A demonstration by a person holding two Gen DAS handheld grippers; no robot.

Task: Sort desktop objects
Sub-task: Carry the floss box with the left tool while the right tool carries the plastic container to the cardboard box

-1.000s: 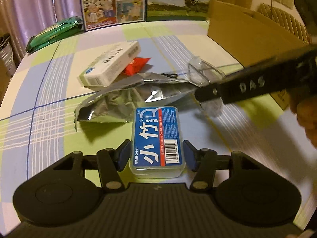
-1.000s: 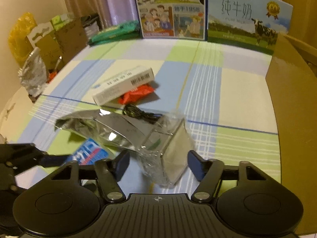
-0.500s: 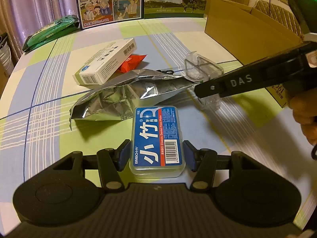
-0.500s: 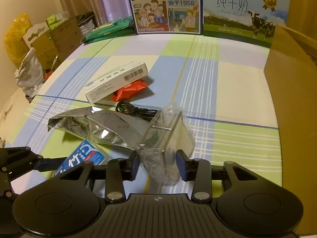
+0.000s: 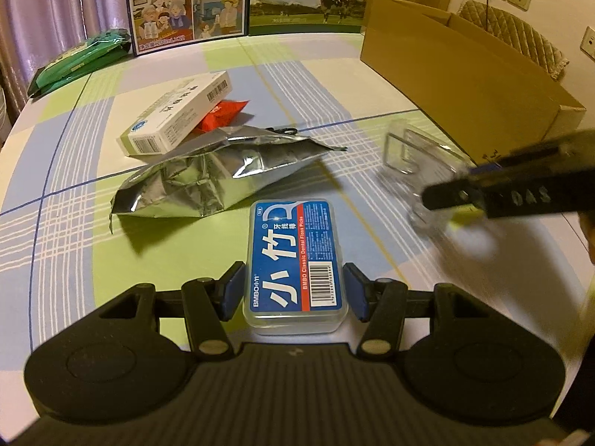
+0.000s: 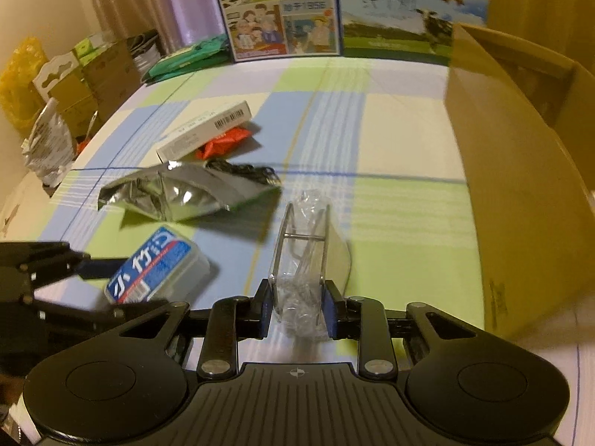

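A blue-labelled floss pick box (image 5: pixel 295 264) sits between the pads of my left gripper (image 5: pixel 293 291), which is shut on it. From the right wrist view the same floss box (image 6: pixel 156 271) hangs tilted just above the cloth, held by the left gripper (image 6: pixel 85 271). My right gripper (image 6: pixel 297 308) is shut on a clear plastic package (image 6: pixel 303 245) and holds it off the table. In the left wrist view the clear package (image 5: pixel 412 156) and the right gripper (image 5: pixel 450 195) are blurred, close to the cardboard box (image 5: pixel 465 85).
A silver foil bag (image 5: pixel 208 178), a white medicine box (image 5: pixel 178 117), a red packet (image 5: pixel 223 115) and a black cable (image 6: pixel 241 169) lie mid-table. The open cardboard box (image 6: pixel 520 186) stands at the right. Green packs (image 5: pixel 81 59) and milk cartons (image 5: pixel 186 3) line the back edge.
My right gripper closed on the clear package, then lifted it and carried it right, towards the cardboard box. The left gripper kept its hold on the floss box.
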